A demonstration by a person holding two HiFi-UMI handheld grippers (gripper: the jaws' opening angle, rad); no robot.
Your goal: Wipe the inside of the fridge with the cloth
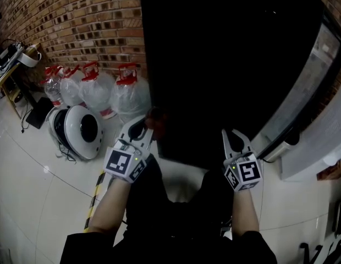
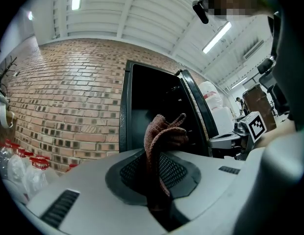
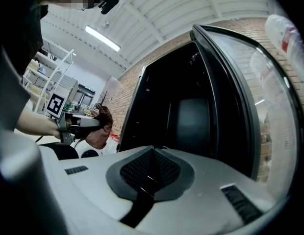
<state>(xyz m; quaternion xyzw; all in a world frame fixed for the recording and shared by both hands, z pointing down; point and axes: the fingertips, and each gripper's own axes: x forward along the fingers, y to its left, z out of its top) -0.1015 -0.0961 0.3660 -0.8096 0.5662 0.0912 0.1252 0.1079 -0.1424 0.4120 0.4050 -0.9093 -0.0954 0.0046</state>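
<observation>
One reddish-brown woven cloth point(image 2: 161, 140) sticks up in a crumpled bunch from between the jaws of the left gripper point(image 1: 143, 126), which are clenched on its lower part. Seen from the head view, that gripper sits in front of the near left corner of the tall black fridge point(image 1: 225, 65), with the cloth at the edge of the dark opening. The interior is too dark to make out shelves from above; the gripper views show dark inner walls and a rear panel. The right gripper point(image 1: 235, 142) is held beside it, near the lower right of the opening, its jaws pressed together with nothing between them. On the right the fridge's glass-panelled door point(image 1: 302, 92) stands swung open. A red brick wall point(image 1: 77, 21) runs behind the fridge on the far left. At its foot stand several large clear water bottles with red caps point(image 1: 99, 87), and just nearer lies a round white and black appliance point(image 1: 80, 128) on the pale tiled floor point(image 1: 33, 191).
</observation>
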